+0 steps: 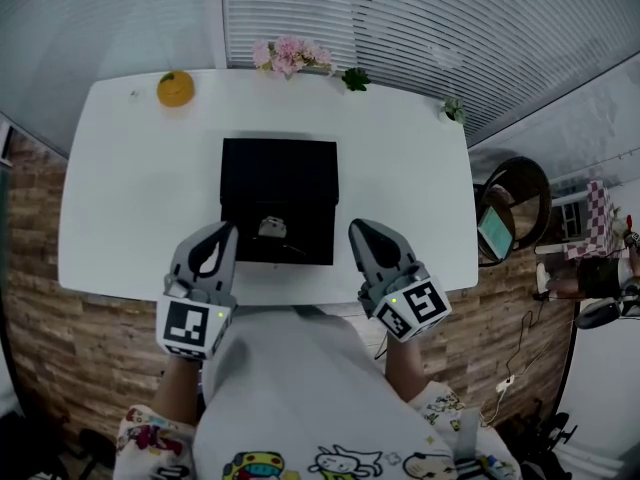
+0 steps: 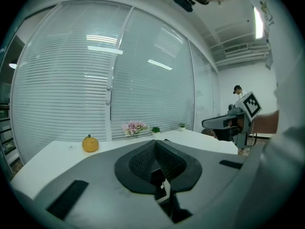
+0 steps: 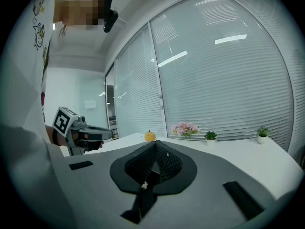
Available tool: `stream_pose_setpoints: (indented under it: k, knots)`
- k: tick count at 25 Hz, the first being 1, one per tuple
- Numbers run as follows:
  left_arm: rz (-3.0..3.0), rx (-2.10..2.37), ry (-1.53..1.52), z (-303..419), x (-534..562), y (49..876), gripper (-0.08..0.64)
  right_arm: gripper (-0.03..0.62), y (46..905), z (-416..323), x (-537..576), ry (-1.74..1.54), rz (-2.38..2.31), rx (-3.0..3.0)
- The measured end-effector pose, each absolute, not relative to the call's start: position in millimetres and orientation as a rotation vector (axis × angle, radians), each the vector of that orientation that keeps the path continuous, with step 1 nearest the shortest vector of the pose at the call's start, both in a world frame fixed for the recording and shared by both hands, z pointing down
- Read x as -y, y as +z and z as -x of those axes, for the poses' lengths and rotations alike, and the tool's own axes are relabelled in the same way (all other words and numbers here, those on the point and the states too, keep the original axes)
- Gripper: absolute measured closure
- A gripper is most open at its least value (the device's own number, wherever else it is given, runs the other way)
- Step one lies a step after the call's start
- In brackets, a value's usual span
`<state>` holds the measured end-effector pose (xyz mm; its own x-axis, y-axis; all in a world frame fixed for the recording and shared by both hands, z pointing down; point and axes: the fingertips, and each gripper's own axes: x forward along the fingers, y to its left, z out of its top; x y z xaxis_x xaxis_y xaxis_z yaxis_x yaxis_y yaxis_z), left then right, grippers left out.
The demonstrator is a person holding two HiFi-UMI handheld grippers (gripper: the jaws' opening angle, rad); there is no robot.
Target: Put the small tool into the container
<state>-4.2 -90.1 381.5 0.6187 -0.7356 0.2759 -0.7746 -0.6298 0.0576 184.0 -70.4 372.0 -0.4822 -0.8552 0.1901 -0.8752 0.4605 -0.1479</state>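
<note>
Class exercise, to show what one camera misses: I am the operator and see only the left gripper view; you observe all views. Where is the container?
Observer: The black container sits at the middle of the white table, nearer you than the orange.
Operator: And the small tool?
Observer: A small silvery tool lies within the container's outline, close to its near edge.
</note>
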Motion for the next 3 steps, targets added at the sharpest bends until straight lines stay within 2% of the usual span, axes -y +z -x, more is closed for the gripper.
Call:
stream_pose_setpoints:
  k: [3]
  knots:
    - [-2.691, 1.24, 0.346, 3.1, 94.0, 380.1, 0.555, 0.594, 370.4, -184.9, 72.4, 0.329, -1.561, 2.6]
